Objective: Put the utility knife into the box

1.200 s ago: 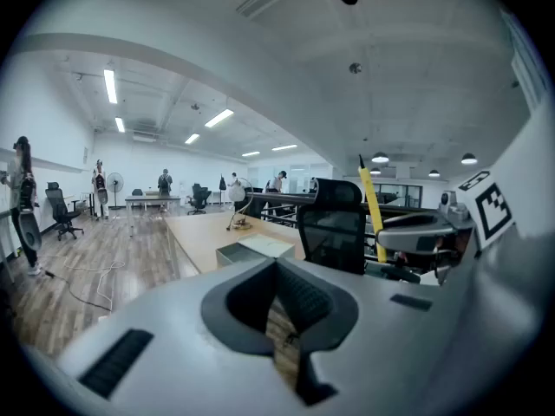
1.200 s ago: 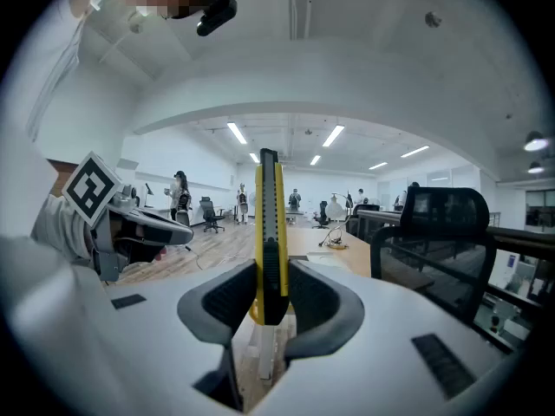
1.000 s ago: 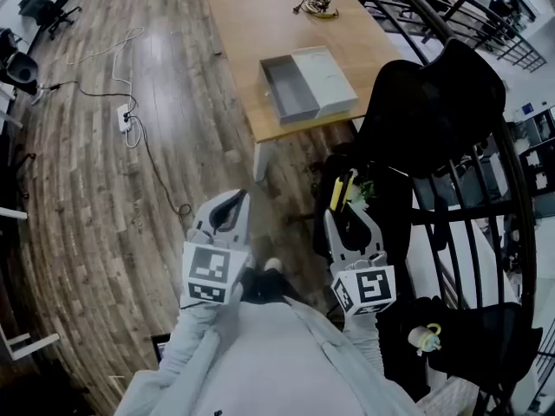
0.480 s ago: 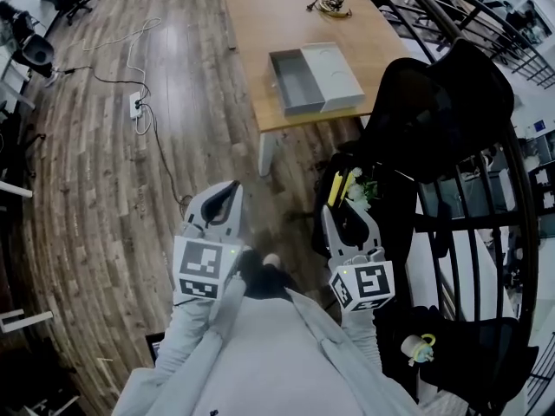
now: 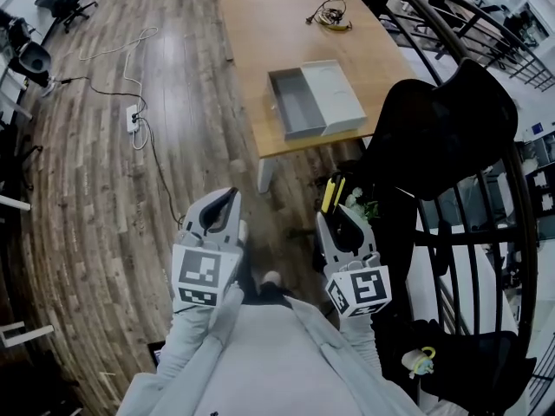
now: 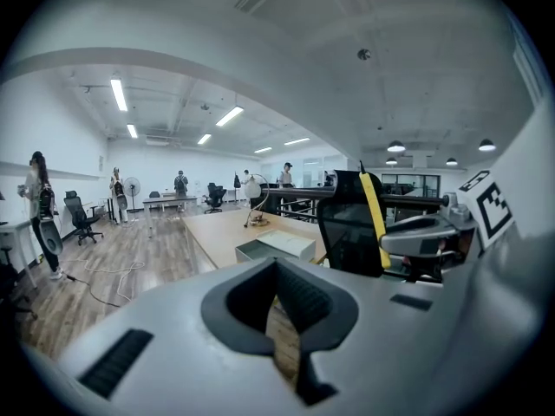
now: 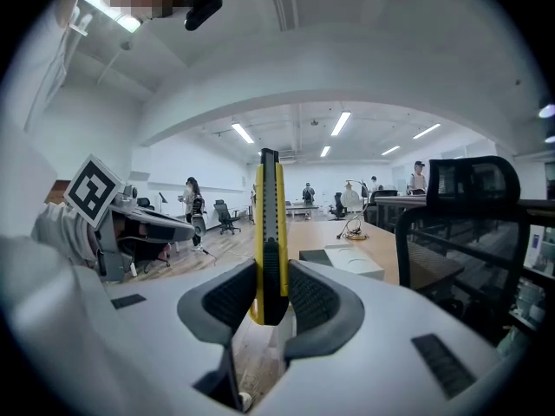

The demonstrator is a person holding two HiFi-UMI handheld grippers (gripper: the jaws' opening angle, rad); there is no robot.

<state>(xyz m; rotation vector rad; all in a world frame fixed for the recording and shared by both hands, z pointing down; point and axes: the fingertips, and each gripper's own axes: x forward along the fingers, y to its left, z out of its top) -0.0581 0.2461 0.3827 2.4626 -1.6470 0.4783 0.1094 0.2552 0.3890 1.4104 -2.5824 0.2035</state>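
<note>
My right gripper [image 5: 339, 222] [image 7: 270, 297] is shut on a yellow and black utility knife [image 7: 269, 232] [image 5: 329, 194], which stands upright between the jaws and sticks out past the tips. The open grey box [image 5: 299, 104] lies near the front edge of the wooden table [image 5: 260, 33], with its white lid [image 5: 334, 94] beside it on the right. The box [image 7: 323, 256] also shows ahead in the right gripper view. My left gripper [image 5: 217, 217] [image 6: 279, 319] is shut with nothing in it, held over the floor to the left of the right one.
A black office chair [image 5: 434, 128] stands right of my grippers, with black railings [image 5: 486, 232] behind it. A bundle of cables [image 5: 329, 11] lies far on the table. A power strip [image 5: 132, 120] and cords lie on the wood floor at left. People stand far off in the room.
The table and box have shifted right and nearer in the head view as I move toward them. Both grippers keep their hold and their place before me.
</note>
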